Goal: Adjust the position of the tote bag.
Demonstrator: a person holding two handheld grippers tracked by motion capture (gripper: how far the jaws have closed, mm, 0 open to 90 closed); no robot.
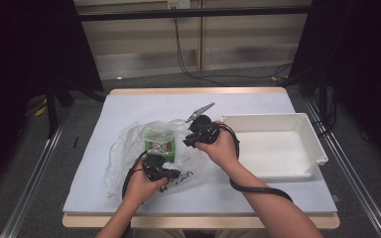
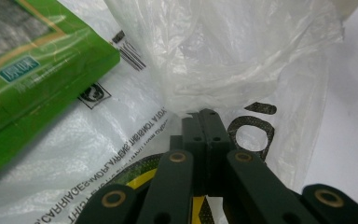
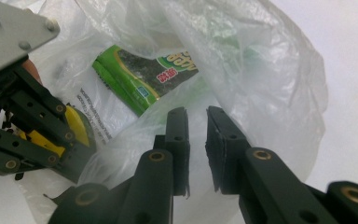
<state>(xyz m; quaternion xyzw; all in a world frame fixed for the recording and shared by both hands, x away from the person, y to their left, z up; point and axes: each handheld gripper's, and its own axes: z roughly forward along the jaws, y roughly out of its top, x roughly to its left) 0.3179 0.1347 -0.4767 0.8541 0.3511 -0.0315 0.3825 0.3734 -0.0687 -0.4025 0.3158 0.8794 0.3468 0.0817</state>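
- The plastic bag (image 1: 129, 151) is thin, clear and crumpled, lying left of the middle of the table (image 1: 258, 101) on its pale cover; black print and a barcode mark its lower face; a white tray (image 1: 297, 148) stands just to its right
- Inside it lies a green packet (image 1: 161, 145), flat and glossy, with a dark photo panel seen in the right gripper view (image 3: 142, 77)
- The packet's long axis runs across that view from lower left to upper right; in the high view its direction is too small to tell
- The bag's print reads partly "CARRIAGE" upside down in the left gripper view; the rest is too creased to read; the packet bears Chinese characters on a red patch and a teal label, not legible
- The left gripper (image 2: 200, 114) has its jaws pressed together on a bunched fold of the bag, at the bag's near edge
- The right gripper (image 3: 196, 116) hovers over the bag's far side, jaws a narrow gap apart, gripping nothing; film lies just behind them
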